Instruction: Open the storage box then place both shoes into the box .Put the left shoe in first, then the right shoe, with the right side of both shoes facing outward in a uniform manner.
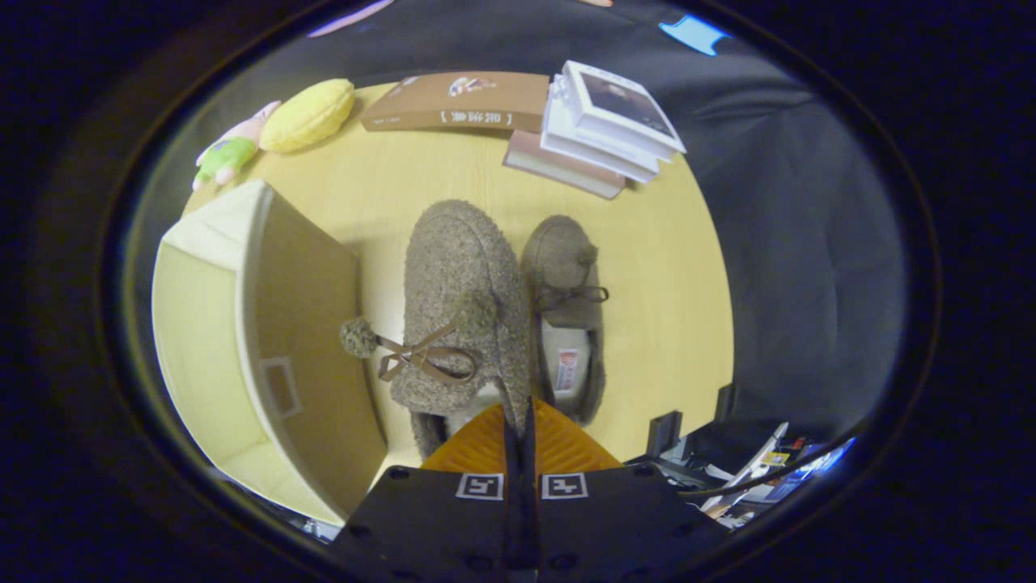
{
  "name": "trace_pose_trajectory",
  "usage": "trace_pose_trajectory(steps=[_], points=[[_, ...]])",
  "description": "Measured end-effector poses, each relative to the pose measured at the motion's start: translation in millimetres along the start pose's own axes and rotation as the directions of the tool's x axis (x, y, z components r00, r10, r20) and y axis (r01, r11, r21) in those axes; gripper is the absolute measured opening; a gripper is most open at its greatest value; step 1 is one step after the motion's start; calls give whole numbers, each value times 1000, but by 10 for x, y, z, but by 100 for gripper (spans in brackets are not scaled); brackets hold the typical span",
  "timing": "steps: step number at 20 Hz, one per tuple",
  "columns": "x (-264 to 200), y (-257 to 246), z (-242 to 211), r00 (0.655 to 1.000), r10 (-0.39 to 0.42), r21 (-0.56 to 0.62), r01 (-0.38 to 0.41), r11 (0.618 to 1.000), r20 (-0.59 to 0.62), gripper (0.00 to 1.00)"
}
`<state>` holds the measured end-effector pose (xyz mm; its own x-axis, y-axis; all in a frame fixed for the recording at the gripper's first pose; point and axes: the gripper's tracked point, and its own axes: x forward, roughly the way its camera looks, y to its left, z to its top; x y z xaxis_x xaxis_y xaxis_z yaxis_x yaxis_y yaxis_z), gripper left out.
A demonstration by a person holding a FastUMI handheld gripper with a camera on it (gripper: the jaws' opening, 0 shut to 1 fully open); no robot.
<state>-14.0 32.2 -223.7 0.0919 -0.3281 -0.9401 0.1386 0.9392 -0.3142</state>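
I have the gripper (519, 421) with fingers pressed together, pinching the heel edge of the left slipper (457, 312). The right slipper (569, 312) lies just beside it, and the open storage box (243, 340) stands to the left.

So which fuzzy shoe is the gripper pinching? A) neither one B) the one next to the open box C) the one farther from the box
B: the gripper has its fingers closed on the heel rim of the fuzzy shoe beside the open storage box, lifting it higher than the other shoe, which lies on the table.
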Motion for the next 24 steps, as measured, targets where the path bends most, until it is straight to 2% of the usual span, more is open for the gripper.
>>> trace_pose_trajectory(steps=[3,8,12,16,20,24], points=[[-437,53,4,999,-22,20,21,1000,27,4],[-1092,450,78,995,-33,-46,38,998,96,3],[-1373,1044,193,987,31,-82,-18,996,159,4],[-1152,1629,81,992,80,-123,-68,990,96,4],[-639,2105,-118,993,111,-159,-114,981,-27,3],[-259,2487,-198,983,166,-195,-179,964,-81,4]])
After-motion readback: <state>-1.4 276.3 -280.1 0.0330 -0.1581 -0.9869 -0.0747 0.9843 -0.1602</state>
